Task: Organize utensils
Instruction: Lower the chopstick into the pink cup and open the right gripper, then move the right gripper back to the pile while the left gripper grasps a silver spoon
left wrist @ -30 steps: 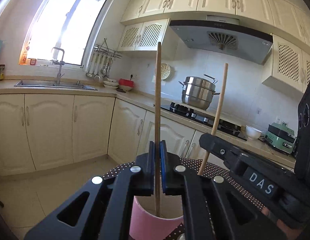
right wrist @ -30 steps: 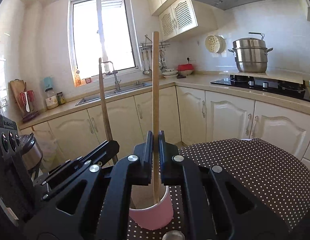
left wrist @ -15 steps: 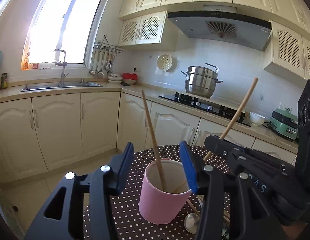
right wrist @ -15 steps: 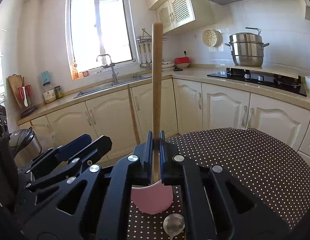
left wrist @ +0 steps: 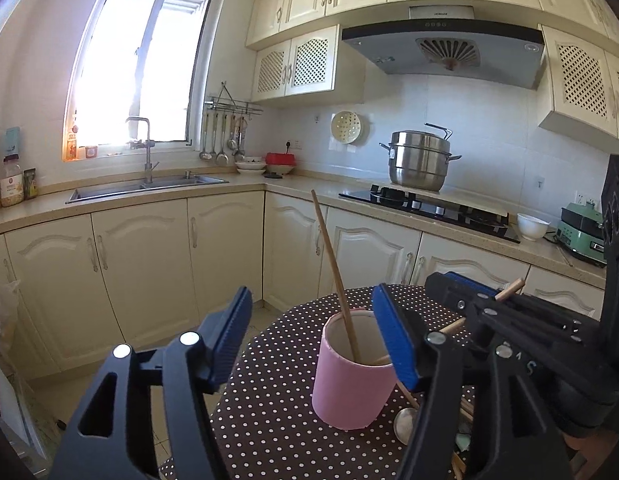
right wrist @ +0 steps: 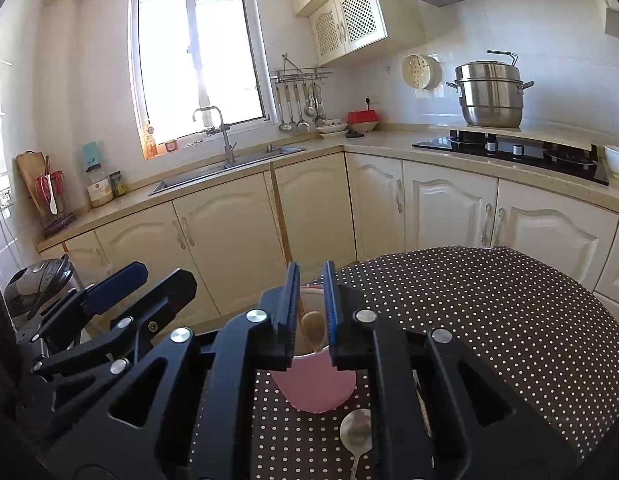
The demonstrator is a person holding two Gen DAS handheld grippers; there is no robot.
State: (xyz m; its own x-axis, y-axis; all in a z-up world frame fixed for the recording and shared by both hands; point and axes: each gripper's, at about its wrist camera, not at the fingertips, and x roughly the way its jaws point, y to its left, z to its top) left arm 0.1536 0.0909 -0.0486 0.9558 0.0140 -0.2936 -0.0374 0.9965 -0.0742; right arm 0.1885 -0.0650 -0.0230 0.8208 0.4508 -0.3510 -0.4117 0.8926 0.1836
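Currently the left gripper (left wrist: 313, 344) hangs level beside the pink cup (left wrist: 349, 384) on the dotted tablecloth (left wrist: 277, 408), jaws spread wide, holding nothing. One wooden stick (left wrist: 335, 280) leans inside the cup. Right gripper (right wrist: 311, 312) points down over the cup, jaws slightly parted around a second stick (right wrist: 312, 330), contact unclear. A metal spoon (right wrist: 355, 434) lies beside the cup.
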